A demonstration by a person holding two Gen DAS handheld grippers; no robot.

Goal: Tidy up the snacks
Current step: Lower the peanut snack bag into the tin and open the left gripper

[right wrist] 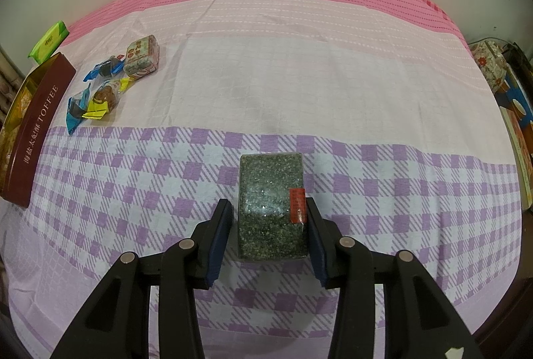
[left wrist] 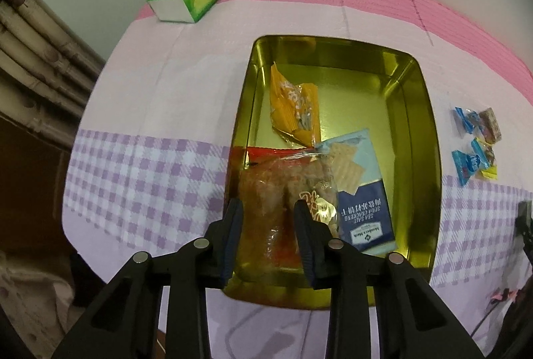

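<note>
**A:** left gripper (left wrist: pixel 268 214) is clamped on a clear packet of reddish-brown snack (left wrist: pixel 266 189), right over the near end of the gold rectangular metal tin (left wrist: pixel 429 159); further in sit a blue soda cracker pack (left wrist: pixel 358 189) and an orange wrapper (left wrist: pixel 294 105).

**B:** right gripper (right wrist: pixel 269 225) straddles a speckled dark-green block in clear wrap (right wrist: pixel 271 202) on the purple-checked cloth (right wrist: pixel 133 185); can't tell if the pads actually squeeze it; small loose candies (right wrist: pixel 103 82) lie far left by the tin; green tissue pack (right wrist: pixel 48 40) beyond.
</note>
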